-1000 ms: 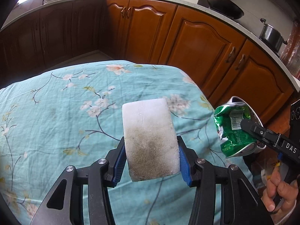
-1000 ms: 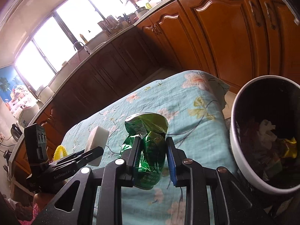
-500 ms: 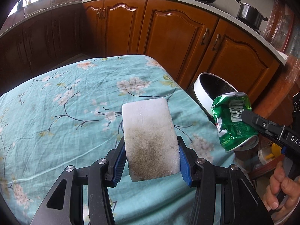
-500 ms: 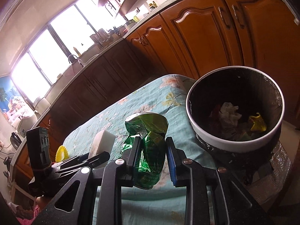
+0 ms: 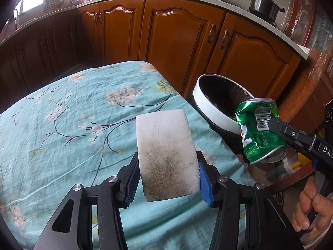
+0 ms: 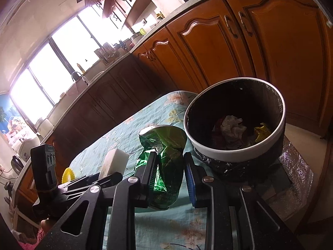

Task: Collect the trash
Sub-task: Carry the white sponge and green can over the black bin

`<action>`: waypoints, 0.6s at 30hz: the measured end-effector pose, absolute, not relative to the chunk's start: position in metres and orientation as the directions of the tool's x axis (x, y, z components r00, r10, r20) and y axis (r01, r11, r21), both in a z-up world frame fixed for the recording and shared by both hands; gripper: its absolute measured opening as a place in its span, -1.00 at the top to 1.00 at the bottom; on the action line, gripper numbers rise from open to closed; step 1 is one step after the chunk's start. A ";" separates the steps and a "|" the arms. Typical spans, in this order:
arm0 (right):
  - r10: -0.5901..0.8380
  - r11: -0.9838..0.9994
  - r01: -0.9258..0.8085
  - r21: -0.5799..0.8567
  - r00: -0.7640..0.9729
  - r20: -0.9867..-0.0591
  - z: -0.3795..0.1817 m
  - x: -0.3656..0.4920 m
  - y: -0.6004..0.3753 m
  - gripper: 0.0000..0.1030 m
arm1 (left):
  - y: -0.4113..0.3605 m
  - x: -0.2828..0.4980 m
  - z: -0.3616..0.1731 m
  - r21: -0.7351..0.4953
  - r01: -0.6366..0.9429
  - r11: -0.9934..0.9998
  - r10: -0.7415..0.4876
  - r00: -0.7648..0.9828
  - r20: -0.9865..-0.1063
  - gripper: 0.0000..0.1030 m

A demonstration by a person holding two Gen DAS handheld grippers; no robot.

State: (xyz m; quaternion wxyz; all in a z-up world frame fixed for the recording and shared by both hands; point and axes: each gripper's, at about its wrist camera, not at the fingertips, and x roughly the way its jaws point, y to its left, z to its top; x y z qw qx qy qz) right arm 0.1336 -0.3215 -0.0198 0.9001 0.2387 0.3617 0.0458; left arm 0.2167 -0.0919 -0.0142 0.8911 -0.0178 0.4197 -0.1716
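Sponge, white and soiled, sits clamped in my left gripper above the flowered tablecloth. My right gripper pinches the crushed green can; its base is cut off behind the fingers. At two o'clock the bin holds crumpled paper; deeper trash is too dark to make out.

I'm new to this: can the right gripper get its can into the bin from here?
Probably yes. The right gripper is shut on the can, and the bin beside the table stands open just ahead, with nothing between them.
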 end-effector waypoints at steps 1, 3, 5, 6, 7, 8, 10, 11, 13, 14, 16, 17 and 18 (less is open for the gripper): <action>0.252 0.882 0.093 0.463 0.736 -0.628 -0.020 0.132 -0.324 0.49 | -0.094 0.217 -0.014 -0.175 0.295 0.939 -0.322 0.588 -0.742 0.05; 0.245 0.881 0.100 0.462 0.741 -0.626 -0.019 0.130 -0.329 0.49 | -0.100 0.217 -0.012 -0.172 0.304 0.937 -0.327 0.587 -0.741 0.05; 0.240 0.881 0.104 0.463 0.744 -0.623 -0.018 0.128 -0.333 0.49 | -0.103 0.218 -0.011 -0.171 0.312 0.934 -0.331 0.585 -0.741 0.05; 0.235 0.881 0.107 0.462 0.747 -0.622 -0.017 0.127 -0.335 0.49 | -0.105 0.219 -0.010 -0.170 0.316 0.934 -0.332 0.584 -0.741 0.05; 0.233 0.880 0.109 0.462 0.749 -0.620 -0.017 0.125 -0.337 0.49 | -0.108 0.219 -0.010 -0.168 0.320 0.933 -0.333 0.584 -0.740 0.05; 0.230 0.879 0.112 0.463 0.751 -0.619 -0.016 0.124 -0.340 0.49 | -0.110 0.220 -0.009 -0.166 0.323 0.932 -0.334 0.583 -0.740 0.05; 0.223 0.879 0.118 0.462 0.756 -0.616 -0.015 0.122 -0.344 0.49 | -0.115 0.221 -0.008 -0.165 0.331 0.929 -0.338 0.581 -0.741 0.05; 0.218 0.879 0.121 0.461 0.758 -0.615 -0.014 0.120 -0.347 0.49 | -0.118 0.222 -0.008 -0.165 0.335 0.928 -0.341 0.579 -0.741 0.05; 0.209 0.878 0.129 0.460 0.762 -0.613 -0.013 0.118 -0.352 0.49 | -0.124 0.223 -0.007 -0.162 0.345 0.925 -0.345 0.576 -0.742 0.05; 0.204 0.878 0.134 0.459 0.763 -0.613 -0.012 0.118 -0.354 0.49 | -0.127 0.223 -0.007 -0.159 0.350 0.923 -0.346 0.575 -0.741 0.05; 0.195 0.877 0.144 0.458 0.766 -0.613 -0.011 0.117 -0.360 0.49 | -0.132 0.225 -0.007 -0.156 0.359 0.920 -0.349 0.573 -0.741 0.05; 0.190 0.877 0.148 0.457 0.767 -0.613 -0.011 0.116 -0.363 0.49 | -0.134 0.226 -0.006 -0.155 0.363 0.919 -0.351 0.571 -0.742 0.05; 0.185 0.877 0.152 0.455 0.768 -0.613 -0.010 0.116 -0.366 0.49 | -0.137 0.227 -0.006 -0.155 0.368 0.917 -0.353 0.569 -0.742 0.05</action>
